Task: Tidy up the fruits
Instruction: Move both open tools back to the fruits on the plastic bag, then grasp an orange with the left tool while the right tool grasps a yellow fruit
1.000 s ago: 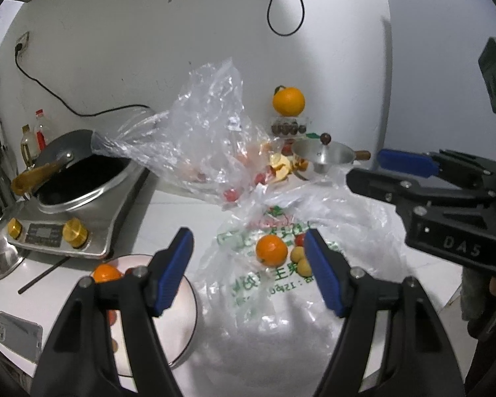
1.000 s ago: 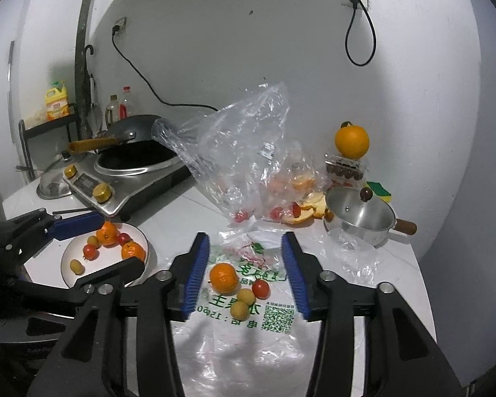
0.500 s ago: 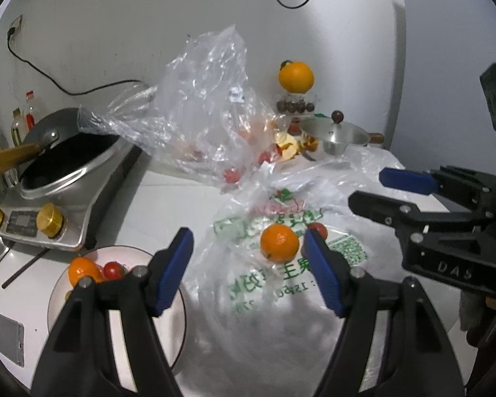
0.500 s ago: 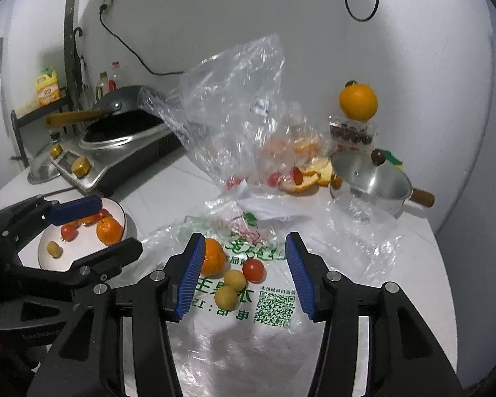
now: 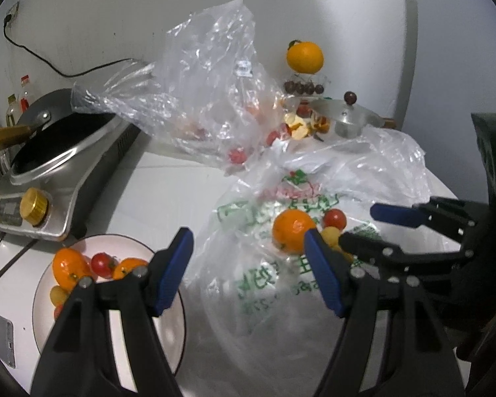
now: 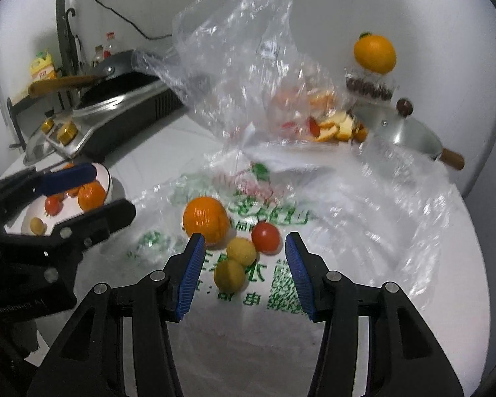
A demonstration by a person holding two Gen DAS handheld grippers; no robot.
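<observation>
An orange [image 6: 205, 219], a red tomato [image 6: 265, 237] and two small yellow fruits [image 6: 241, 250] lie on a flattened printed plastic bag [image 6: 281, 274] on the white table. My right gripper [image 6: 243, 271] is open and empty, low over the yellow fruits. My left gripper [image 5: 248, 264] is open and empty, between the bag's orange [image 5: 292, 235] and a white plate [image 5: 168, 324]. The plate holds oranges [image 5: 67, 268], a tomato [image 5: 102, 264] and small yellow fruit. The right gripper also shows in the left wrist view [image 5: 373, 228].
A crumpled clear bag [image 5: 208, 79] with tomatoes and peel stands behind. A wok on a cooker [image 5: 49, 158] is at the left. A lidded steel pot [image 6: 403, 132] and an orange on a box [image 6: 375, 54] sit by the wall.
Both grippers have moved forward and down toward the fruit on the printed bag. The fruit now sits closer to the right gripper's fingers. Jaws stay open.
</observation>
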